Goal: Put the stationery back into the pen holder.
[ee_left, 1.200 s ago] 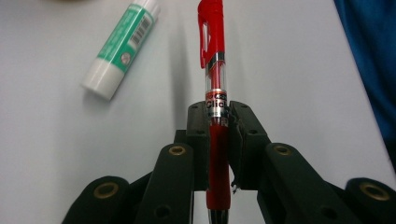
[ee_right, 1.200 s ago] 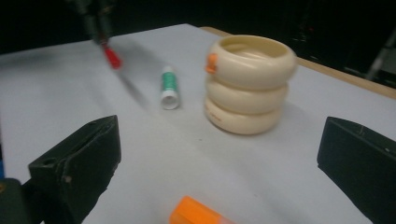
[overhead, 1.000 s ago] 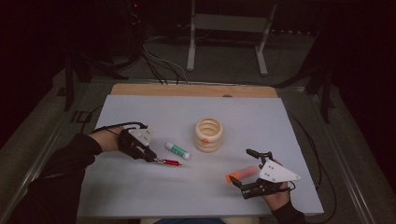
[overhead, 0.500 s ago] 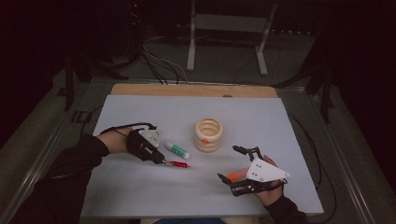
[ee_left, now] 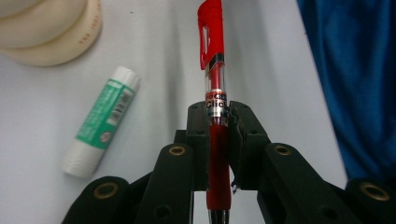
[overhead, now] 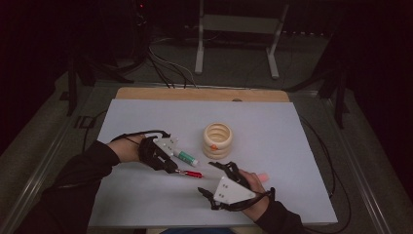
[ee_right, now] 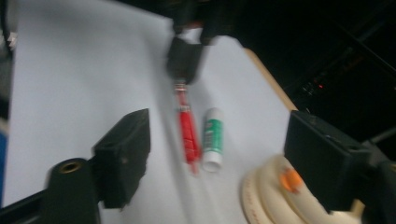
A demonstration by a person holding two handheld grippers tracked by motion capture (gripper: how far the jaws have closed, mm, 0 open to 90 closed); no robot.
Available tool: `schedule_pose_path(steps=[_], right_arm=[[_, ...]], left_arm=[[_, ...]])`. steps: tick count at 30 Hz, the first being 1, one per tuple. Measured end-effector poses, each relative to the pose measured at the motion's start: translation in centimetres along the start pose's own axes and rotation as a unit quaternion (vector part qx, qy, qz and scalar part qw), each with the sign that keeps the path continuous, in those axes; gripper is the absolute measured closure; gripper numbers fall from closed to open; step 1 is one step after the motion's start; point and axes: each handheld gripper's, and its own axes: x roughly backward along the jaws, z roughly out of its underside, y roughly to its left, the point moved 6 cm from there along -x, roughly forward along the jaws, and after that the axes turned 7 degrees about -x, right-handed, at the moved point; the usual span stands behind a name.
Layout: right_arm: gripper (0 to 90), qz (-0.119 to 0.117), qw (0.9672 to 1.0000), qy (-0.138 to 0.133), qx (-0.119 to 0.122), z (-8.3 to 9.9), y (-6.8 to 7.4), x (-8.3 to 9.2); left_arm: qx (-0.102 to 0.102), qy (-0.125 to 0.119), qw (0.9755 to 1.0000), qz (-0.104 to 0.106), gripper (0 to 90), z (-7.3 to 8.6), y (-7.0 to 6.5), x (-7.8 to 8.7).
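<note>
A red pen (ee_left: 214,107) was held clamped between the jaws of the left gripper (overhead: 170,166), its long axis running in line with them and its capped end pointing right across the white table (overhead: 292,146), toward the right gripper (overhead: 216,180). In the high view the pen (overhead: 190,173) lay low over the sheet, between the two grippers. The right gripper's jaws, which had just been closing, were seen apart with nothing between them; in the right gripper view the pen (ee_right: 187,133) lay ahead of them, lengthwise to that camera. The right hand (overhead: 253,187) was judged the free one and the nearer to the pen's cap. A green-and-white glue stick (overhead: 186,157) lay just beyond the pen, roughly parallel to it and apart from it. A cream ring-stack holder (overhead: 217,140) stood to the right of the stick; a small orange piece (overhead: 213,146) was seen on its side, and what lay inside could not be told.
</note>
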Motion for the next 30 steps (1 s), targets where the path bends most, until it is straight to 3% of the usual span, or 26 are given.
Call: schedule_pose_path(steps=[2,3,4,6,8,12,20,25,30], right_arm=[[35.7,0.004,0.9991,0.022,0.035,-0.1,1.1,-0.8],[41.6,0.016,0.9974,0.037,0.060,-0.1,1.6,-1.3],[41.4,0.030,0.9951,0.050,0.080,0.0,2.0,-1.7],[45.4,0.036,0.9921,0.068,0.099,0.1,2.7,-2.6],[47.8,0.057,0.9853,0.089,0.134,0.2,3.1,-3.4],[53.8,0.092,0.9744,0.108,0.175,0.3,3.5,-4.6],[62.3,0.123,0.9582,0.140,0.217,0.5,3.4,-6.3],[69.6,0.130,0.9492,0.157,0.240,0.6,3.4,-7.0],[77.8,0.144,0.9460,0.158,0.244,0.3,3.3,-7.2]], left_arm=[[0.005,0.000,1.0000,0.004,80.5,-0.1,0.0,-0.1],[0.002,0.000,1.0000,0.001,80.5,-0.1,0.0,-0.2],[0.005,-0.004,1.0000,0.005,80.5,-0.2,0.0,-0.2],[0.005,-0.002,1.0000,0.002,80.5,-0.2,0.1,-0.4],[0.007,-0.004,1.0000,0.003,80.5,-0.2,0.1,-0.4],[0.019,-0.008,0.9998,0.004,80.5,-0.3,0.2,-0.4],[0.023,-0.010,0.9997,0.005,80.5,-0.7,0.3,-0.6],[0.027,-0.015,0.9995,0.007,80.5,-1.0,0.3,-0.6],[0.035,-0.018,0.9992,0.009,80.5,-1.1,0.5,-0.6]])
